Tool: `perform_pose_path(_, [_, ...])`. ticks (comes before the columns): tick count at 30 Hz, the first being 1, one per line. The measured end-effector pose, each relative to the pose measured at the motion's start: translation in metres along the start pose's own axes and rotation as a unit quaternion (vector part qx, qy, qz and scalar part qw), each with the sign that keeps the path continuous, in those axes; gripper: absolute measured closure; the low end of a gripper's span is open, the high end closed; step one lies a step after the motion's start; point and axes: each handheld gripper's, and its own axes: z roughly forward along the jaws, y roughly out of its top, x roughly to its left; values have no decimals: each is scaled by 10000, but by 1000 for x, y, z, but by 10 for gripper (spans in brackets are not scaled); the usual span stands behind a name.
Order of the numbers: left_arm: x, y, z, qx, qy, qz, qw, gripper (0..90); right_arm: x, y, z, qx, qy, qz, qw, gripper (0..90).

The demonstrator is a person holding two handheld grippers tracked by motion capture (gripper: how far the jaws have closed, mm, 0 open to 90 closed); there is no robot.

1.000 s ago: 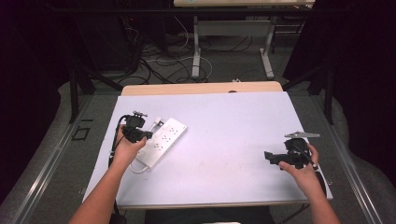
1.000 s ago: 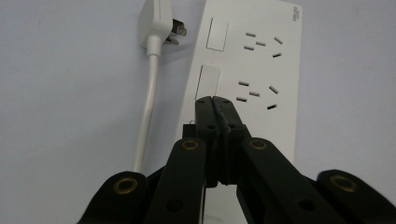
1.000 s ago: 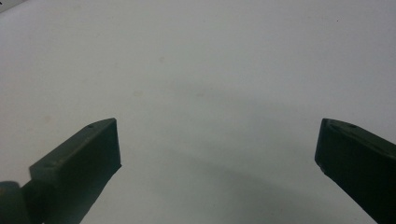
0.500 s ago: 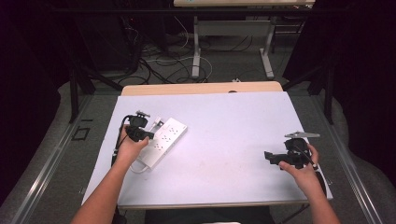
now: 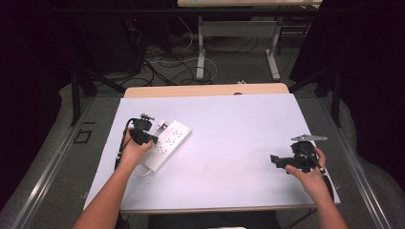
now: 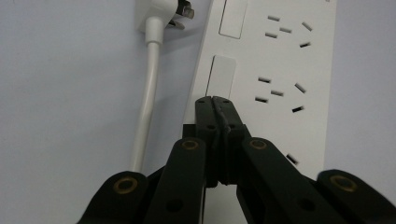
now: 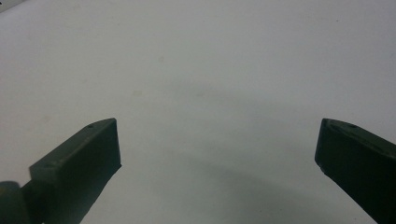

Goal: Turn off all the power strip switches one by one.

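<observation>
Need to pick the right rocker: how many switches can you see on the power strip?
2 on the power strip: one switch just ahead of the shut left tongs, another switch farther along the same edge. More may sit hidden under the tongs.

1. Both forearms are showing bare, with no sleeves on them.
2. The left tool [image 6: 215, 100] is showing black jaws with brass-coloured rivets at the linkage joints.
3. The right tool [image 7: 217, 154] is showing dark, blocky jaw tips with small holes.
4. A grey three-cornered plate [image 5: 309, 138] is topping the right tool; a black cable [image 5: 125, 136] is trailing from the left.
</observation>
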Motion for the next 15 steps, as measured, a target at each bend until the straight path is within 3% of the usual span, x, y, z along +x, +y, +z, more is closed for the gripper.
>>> perform_pose_path(13, [-1,0,1,8,-12,-34,10000,900,0,0,0,8,10,-14,10000,0])
perform_pose_path(15, [-1,0,2,55,12,45,10000,900,0,0,0,7,14,-15,10000,0])
